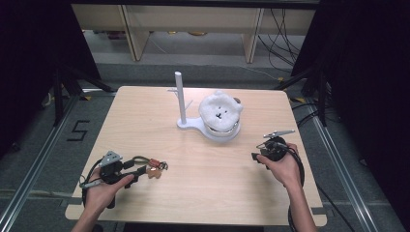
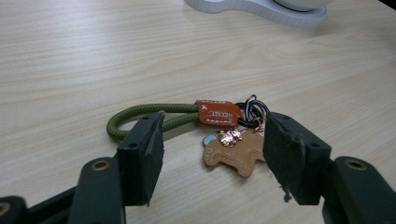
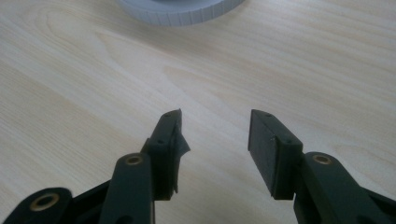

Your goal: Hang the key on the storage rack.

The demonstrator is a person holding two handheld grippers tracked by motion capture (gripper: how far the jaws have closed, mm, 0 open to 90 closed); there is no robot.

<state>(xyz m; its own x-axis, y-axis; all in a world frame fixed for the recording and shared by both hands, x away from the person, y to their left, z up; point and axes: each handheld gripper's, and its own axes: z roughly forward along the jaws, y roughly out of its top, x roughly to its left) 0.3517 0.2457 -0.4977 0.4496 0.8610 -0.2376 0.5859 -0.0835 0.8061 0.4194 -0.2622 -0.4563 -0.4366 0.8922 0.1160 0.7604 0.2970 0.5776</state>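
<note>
— Left tool [image 2: 212, 154]?
— Spread, straddling the keychain [image 2: 219, 135] flat on the bench [image 1: 203, 169], pads clear of its green cord loop [image 2: 140, 114] and leather charm. Near the front-left edge.

— Right tool [image 3: 215, 140]?
— Spread over bare wood, pinching nothing. Close to the right edge; wide room between, white stand [image 1: 186, 121] well behind.

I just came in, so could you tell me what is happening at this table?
A person works with two handheld grippers. The left gripper straddles a keychain with a green cord loop and tan leather charm, jaws open, not yet gripping. The right gripper hangs open above bare table. A white stand with a plush hat sits behind.
</note>
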